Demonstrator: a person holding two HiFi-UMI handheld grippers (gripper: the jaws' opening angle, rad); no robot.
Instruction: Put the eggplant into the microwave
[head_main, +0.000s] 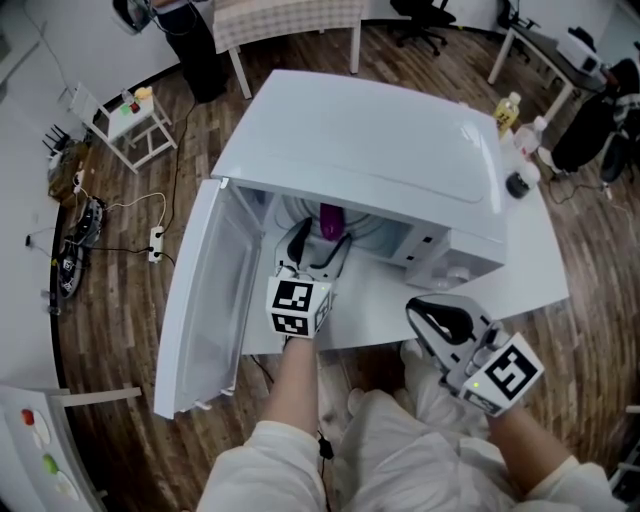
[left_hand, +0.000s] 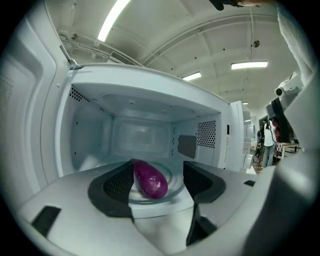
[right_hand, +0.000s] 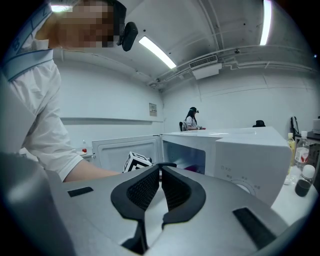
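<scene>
**Lying inside: eggplant on the microwave's turntable**

Glossy, plump and purple, the eggplant (left_hand: 149, 180) lies on the glass turntable (left_hand: 175, 176) inside the white microwave (head_main: 380, 140). It looks light, firm and slippery, best held across its middle. The left gripper (left_hand: 159, 186) gapes wide, gripping nothing. The right gripper (right_hand: 160, 187) is closed and empty.

The microwave's (head_main: 380, 140) door (head_main: 205, 300) stands swung wide off the left of its mouth, walling that side. The left tongs (head_main: 318, 243), jaws apart, fill the mouth's middle. Deep inside the microwave the eggplant (left_hand: 150, 181) lies on the glass plate (left_hand: 172, 182); above it and toward the right wall the cavity is free.
</scene>
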